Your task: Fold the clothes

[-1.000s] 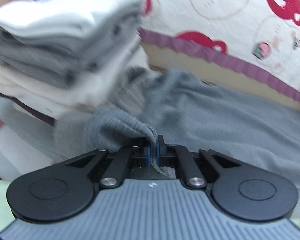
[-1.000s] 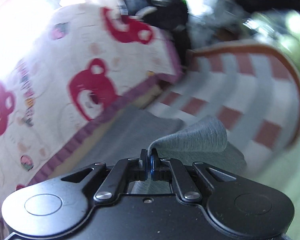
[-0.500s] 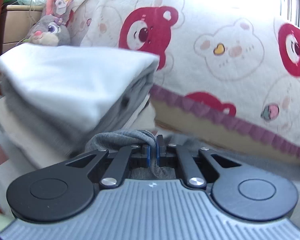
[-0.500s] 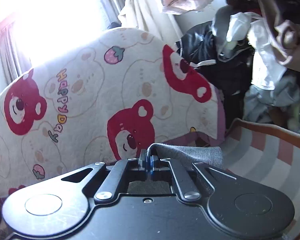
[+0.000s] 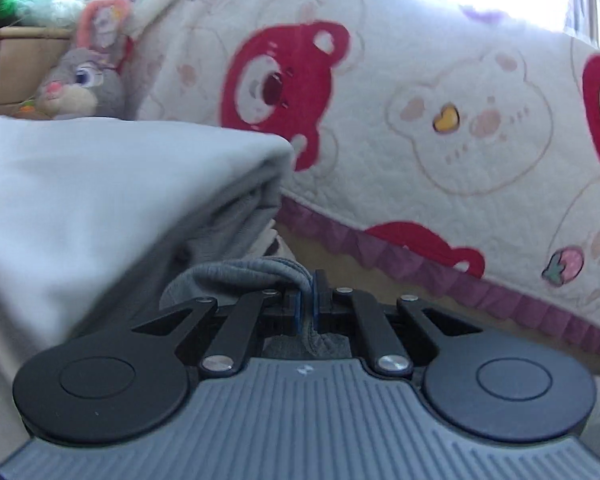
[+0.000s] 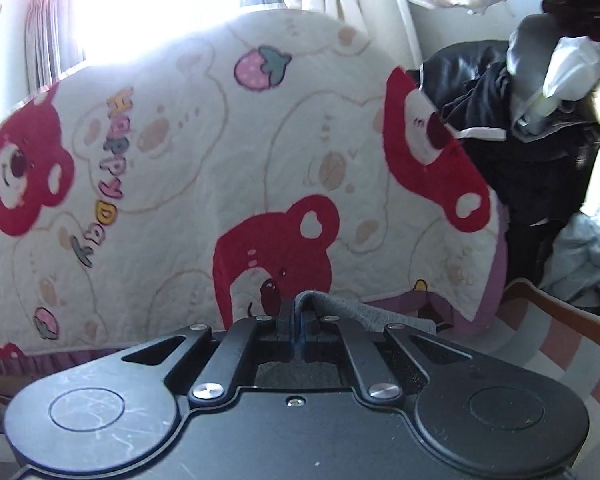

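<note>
Both tongs, left gripper (image 5: 308,296) and right gripper (image 6: 298,320), remain clenched on grey garment (image 5: 236,274), now lifted off the bed; fold underway.

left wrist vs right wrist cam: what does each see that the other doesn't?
Left wrist only: the stack of folded clothes close on the left, and a grey plush rabbit behind it.

Right wrist only: a pile of dark clothes at the right, curtains by a bright window, and a striped surface with a wooden rim.

Both: the bear-print quilt fills the background, and each view has its tongs, left tongs and right tongs, shut on the grey garment.
</note>
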Motion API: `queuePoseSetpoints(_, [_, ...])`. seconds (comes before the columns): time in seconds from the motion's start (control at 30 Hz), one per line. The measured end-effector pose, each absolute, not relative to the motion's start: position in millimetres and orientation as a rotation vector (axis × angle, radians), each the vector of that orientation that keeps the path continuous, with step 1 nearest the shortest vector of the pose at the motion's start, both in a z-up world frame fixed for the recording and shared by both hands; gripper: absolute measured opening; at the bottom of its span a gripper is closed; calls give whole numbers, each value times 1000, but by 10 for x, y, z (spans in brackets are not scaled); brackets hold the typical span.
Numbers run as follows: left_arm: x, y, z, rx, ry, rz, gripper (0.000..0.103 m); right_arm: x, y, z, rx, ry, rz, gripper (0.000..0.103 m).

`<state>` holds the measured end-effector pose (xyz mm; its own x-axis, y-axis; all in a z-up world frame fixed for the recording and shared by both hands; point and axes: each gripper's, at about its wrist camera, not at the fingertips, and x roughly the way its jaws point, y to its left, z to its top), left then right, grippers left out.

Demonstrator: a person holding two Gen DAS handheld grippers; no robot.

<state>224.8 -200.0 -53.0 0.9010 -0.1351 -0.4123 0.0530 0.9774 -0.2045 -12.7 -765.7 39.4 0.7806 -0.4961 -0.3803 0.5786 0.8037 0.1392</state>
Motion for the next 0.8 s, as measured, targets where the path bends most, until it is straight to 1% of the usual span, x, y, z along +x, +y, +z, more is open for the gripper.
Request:
queuePoseSetpoints(0.13, [2689,-2303,-607,-60,478,-172,5,423,-7894,300,194,385,-592,3])
queuePoseSetpoints(0.2, [2899,-2418,-612,-46,471,-168,5,716,-7986,236,184,359,-622,3])
queuePoseSetpoints(0.23, [3000,-2494,-699,-28,486,-131,5,864,-7975,143,142,353,-661,2])
queuePoseSetpoints(0.27, [3100,-2571,-787,-11,502,-94,6,1012,-7957,42,94,347,-702,4])
queuePoseSetpoints(0.3, [3201,-2647,-874,6,517,-58,7,1159,-7939,-59,47,340,-742,13])
queuePoseSetpoints(0.33, [3301,-2724,-962,23,532,-21,9,1306,-7921,-160,-1,334,-783,30])
queuePoseSetpoints(0.37, [3402,-2801,-1049,40,546,16,9,1407,-7896,-277,-13,374,-828,36])
queuePoseSetpoints(0.4, [3503,-2877,-1137,57,561,53,9,1402,-7859,-374,13,384,-849,43])
queuePoseSetpoints(0.43, [3579,-2933,-1232,69,585,74,9,1383,-7820,-469,44,390,-866,47])
queuePoseSetpoints(0.5, [3575,-2902,-1409,30,651,45,12,1211,-7767,-636,121,409,-868,51])
queuePoseSetpoints(0.6, [3332,-2753,-1455,-48,657,-32,23,841,-7725,-866,185,462,-837,52])
queuePoseSetpoints(0.63, [3229,-2712,-1428,-42,654,-63,27,688,-7747,-938,216,480,-827,52])
queuePoseSetpoints(0.67, [3123,-2668,-1401,-34,652,-94,35,533,-7772,-1009,248,498,-817,52])
queuePoseSetpoints(0.73, [2889,-2554,-1343,-16,659,-170,39,219,-7846,-1142,330,530,-823,52])
queuePoseSetpoints(0.8, [2613,-2394,-1318,-57,591,-288,41,-78,-7940,-1258,435,546,-864,53])
